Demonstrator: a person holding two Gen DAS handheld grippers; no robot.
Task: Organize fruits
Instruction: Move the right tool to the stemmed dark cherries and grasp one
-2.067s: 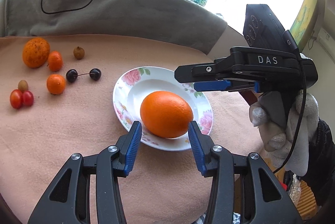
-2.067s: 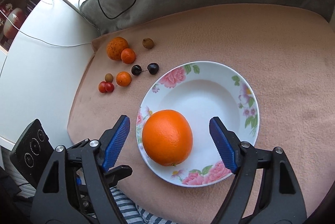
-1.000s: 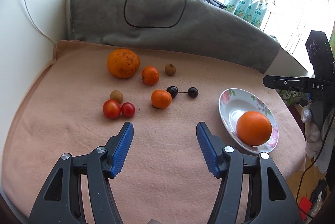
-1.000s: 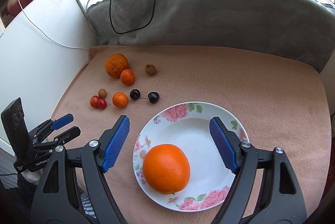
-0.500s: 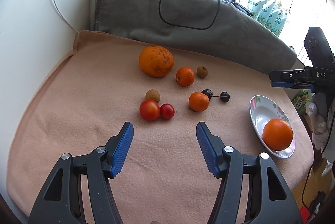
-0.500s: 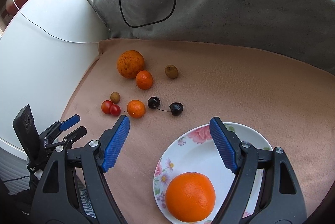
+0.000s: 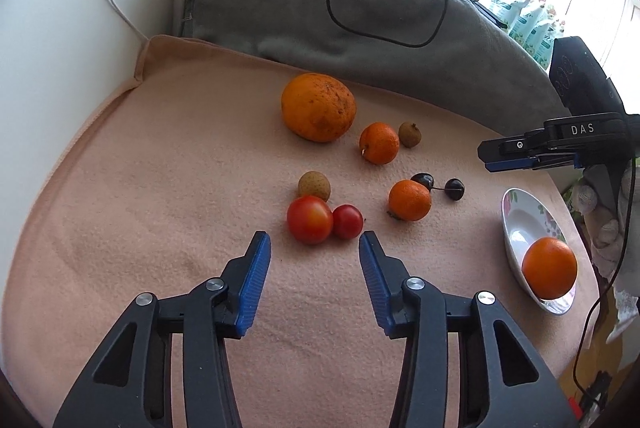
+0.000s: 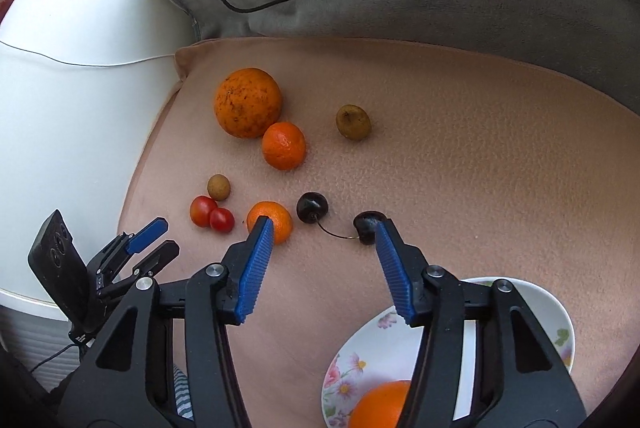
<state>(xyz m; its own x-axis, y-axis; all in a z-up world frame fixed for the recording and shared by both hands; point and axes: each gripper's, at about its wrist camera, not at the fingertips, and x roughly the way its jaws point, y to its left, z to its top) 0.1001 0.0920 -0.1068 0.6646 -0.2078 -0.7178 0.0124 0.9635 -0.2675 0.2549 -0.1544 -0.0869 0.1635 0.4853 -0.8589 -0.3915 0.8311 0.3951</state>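
Fruits lie on a peach cloth: a big speckled orange, two mandarins, two tomatoes, two brown longans, and a joined pair of dark cherries. A floral plate at right holds an orange. My left gripper is open and empty just in front of the tomatoes. My right gripper is open and empty, with the cherries between its fingertips; the plate lies under it. The right gripper also shows in the left wrist view.
A grey cushion with a black cable lines the back of the cloth. A white wall borders the left side. The left gripper shows in the right wrist view at the cloth's left edge.
Both grippers moved away from the plate towards the loose fruits. The left one closed in on the tomatoes, the right one on the cherries. Both stayed open.
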